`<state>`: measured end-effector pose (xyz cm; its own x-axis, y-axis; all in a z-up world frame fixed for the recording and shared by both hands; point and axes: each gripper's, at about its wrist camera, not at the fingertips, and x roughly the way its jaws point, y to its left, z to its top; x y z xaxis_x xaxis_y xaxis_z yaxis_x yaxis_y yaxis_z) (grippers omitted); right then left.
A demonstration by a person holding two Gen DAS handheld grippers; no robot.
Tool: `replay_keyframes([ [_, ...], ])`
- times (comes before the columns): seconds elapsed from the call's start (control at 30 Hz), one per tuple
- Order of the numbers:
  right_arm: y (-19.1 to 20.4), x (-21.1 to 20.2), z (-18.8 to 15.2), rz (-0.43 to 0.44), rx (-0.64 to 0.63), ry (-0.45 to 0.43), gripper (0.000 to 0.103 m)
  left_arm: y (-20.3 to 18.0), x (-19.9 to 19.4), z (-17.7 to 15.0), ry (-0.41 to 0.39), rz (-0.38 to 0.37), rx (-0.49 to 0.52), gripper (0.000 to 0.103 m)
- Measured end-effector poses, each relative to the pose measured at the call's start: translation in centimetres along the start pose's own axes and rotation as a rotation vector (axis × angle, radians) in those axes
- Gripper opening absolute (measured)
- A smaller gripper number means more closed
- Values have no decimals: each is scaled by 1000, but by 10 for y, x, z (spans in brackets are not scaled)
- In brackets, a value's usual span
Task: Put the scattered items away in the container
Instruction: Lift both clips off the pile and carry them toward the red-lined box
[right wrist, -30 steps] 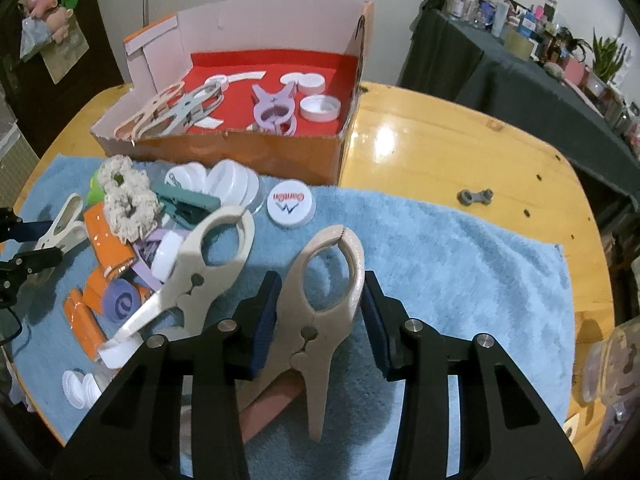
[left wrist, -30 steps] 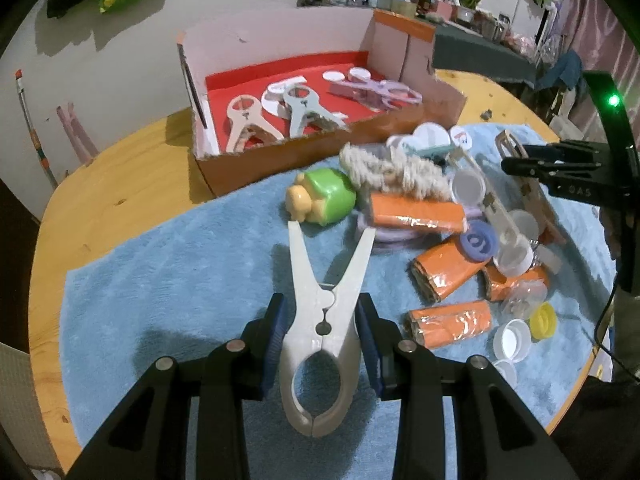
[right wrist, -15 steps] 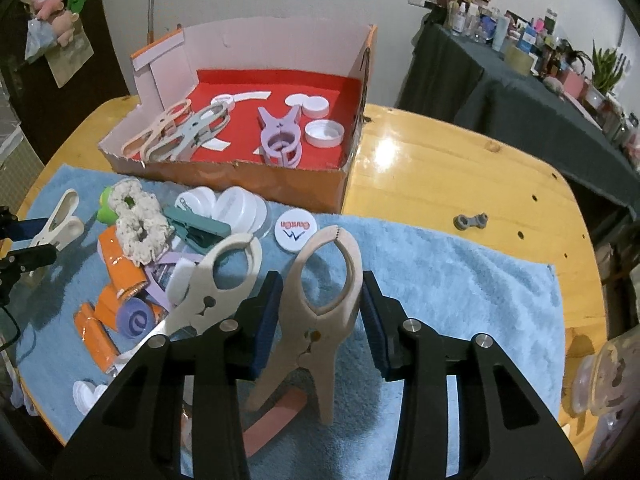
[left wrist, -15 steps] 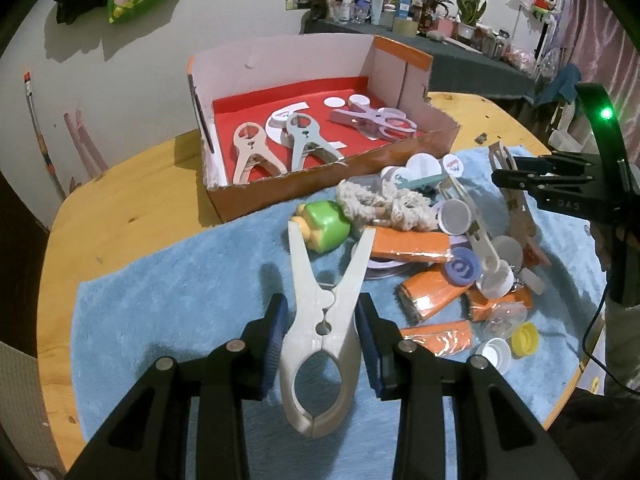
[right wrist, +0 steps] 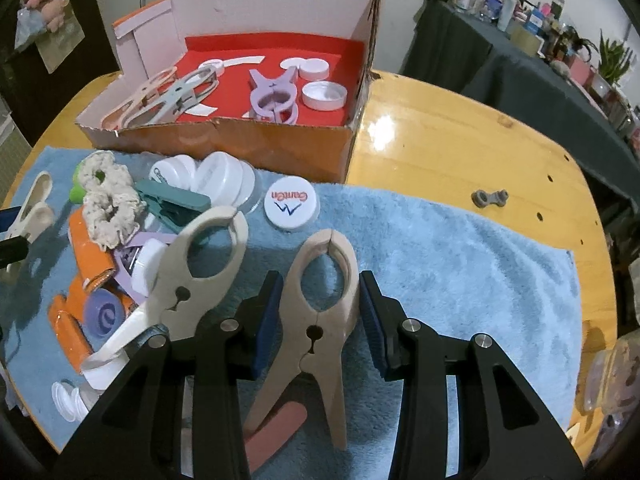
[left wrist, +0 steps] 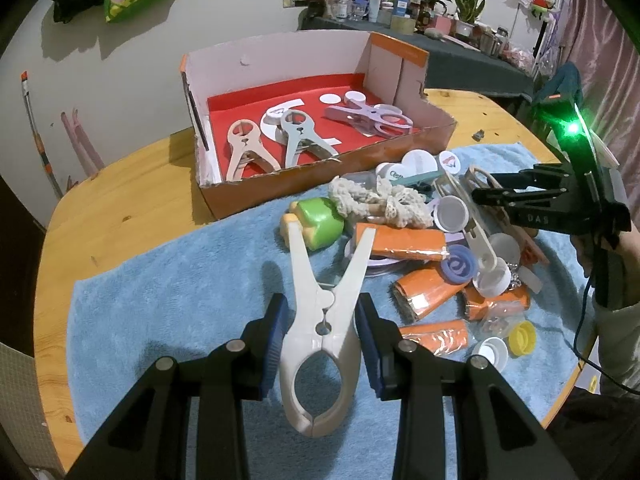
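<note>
Your left gripper (left wrist: 320, 332) clamps a stiff, light white clip (left wrist: 320, 344); your right gripper (right wrist: 318, 320) pinches a beige clip (right wrist: 320, 312) at the pivot, near the towel's (right wrist: 460, 264) front edge.

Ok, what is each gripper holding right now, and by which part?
Left gripper clamps a white clip across its hinge; right gripper clamps a beige clip across its hinge.

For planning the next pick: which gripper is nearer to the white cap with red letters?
Right. The right gripper hangs just before the white cap; the left gripper is across the pile.
</note>
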<state>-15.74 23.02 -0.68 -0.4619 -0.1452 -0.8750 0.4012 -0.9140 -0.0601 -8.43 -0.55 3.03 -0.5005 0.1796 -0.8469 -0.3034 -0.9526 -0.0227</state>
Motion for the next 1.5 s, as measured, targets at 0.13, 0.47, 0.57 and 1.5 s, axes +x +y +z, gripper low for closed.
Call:
replay_keyframes([
  [0.13,0,-2,-5,-1,3,7,38,1,1,1,2,-3,-4,37],
  [0.47,2,-7,-12,-4,-9,-2,35,-2,3,0,8,-12,1,38],
  [0.57,0,-8,-13,4,1,-6,35,-2,3,0,8,-10,-2,37],
  [1.5,1,-63,23,12,-23,-126,35,-11,-11,44,-48,-14,-22,38],
])
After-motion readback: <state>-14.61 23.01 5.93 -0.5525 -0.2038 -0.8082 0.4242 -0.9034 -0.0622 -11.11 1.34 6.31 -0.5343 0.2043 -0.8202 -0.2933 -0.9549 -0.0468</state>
